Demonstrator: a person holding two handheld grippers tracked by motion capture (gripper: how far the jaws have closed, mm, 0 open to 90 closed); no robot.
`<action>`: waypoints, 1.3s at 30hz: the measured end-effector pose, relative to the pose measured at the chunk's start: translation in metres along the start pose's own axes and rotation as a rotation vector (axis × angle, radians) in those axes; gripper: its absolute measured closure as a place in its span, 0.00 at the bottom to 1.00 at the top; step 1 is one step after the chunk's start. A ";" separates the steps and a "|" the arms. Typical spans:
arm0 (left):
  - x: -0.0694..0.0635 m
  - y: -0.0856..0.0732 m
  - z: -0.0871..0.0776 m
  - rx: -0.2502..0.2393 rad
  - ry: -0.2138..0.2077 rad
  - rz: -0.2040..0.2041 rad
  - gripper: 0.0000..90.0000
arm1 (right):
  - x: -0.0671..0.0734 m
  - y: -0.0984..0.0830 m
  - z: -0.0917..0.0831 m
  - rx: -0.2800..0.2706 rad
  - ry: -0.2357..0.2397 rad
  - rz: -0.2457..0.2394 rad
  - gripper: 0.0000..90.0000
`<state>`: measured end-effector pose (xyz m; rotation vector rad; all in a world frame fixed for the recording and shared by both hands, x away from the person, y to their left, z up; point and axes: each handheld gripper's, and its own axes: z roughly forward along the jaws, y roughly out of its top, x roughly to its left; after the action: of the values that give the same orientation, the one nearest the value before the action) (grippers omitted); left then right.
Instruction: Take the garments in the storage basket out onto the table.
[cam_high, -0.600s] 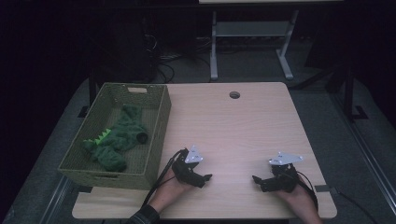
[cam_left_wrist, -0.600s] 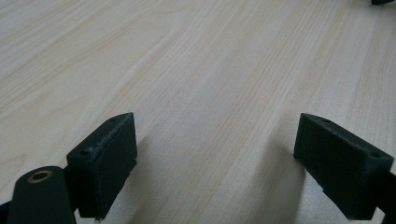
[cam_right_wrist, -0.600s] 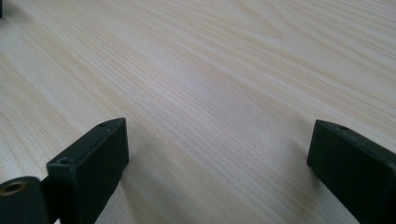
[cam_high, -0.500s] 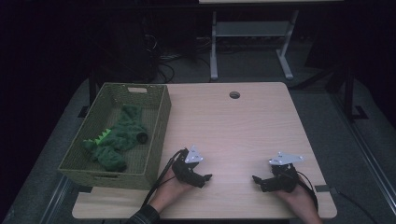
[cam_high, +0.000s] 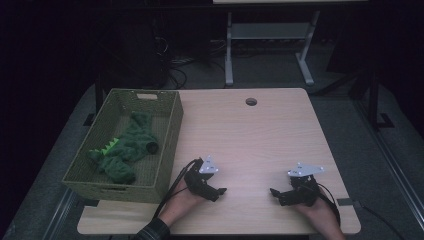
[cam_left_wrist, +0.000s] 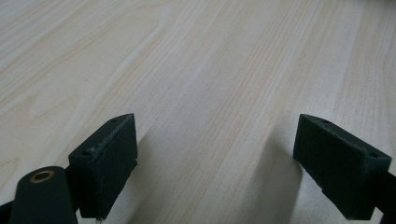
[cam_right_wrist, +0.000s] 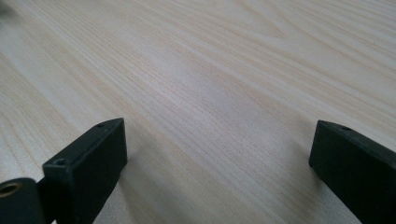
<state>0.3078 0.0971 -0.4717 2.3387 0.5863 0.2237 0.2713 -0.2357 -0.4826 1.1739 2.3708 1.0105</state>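
Near the worktop's front edge, I rest both hand-held grippers, left and right, jaws apart and empty, the green plush dinosaur lying lengthwise in the basket nearer my left.

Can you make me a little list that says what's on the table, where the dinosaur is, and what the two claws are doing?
table: pale wooden table with a round hole near its far edge
basket: olive-green woven basket at the table's left side
toy: green plush dinosaur lying inside the basket
left claw: open, holding nothing, low over the wood near the basket
right claw: open, holding nothing, low over the wood at the right
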 end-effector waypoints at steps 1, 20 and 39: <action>0.000 0.001 0.000 0.002 -0.007 -0.001 0.15 | 0.000 0.000 0.000 0.000 0.000 0.000 0.04; 0.005 0.010 -0.016 0.003 -0.019 -0.014 0.15 | 0.000 0.000 0.000 0.002 0.000 0.004 0.04; 0.014 0.021 -0.038 -0.029 -0.002 -0.011 0.15 | 0.000 0.000 0.000 0.002 0.001 0.004 0.04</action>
<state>0.3155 0.1131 -0.4300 2.3067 0.5905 0.2239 0.2711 -0.2354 -0.4826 1.1798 2.3716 1.0101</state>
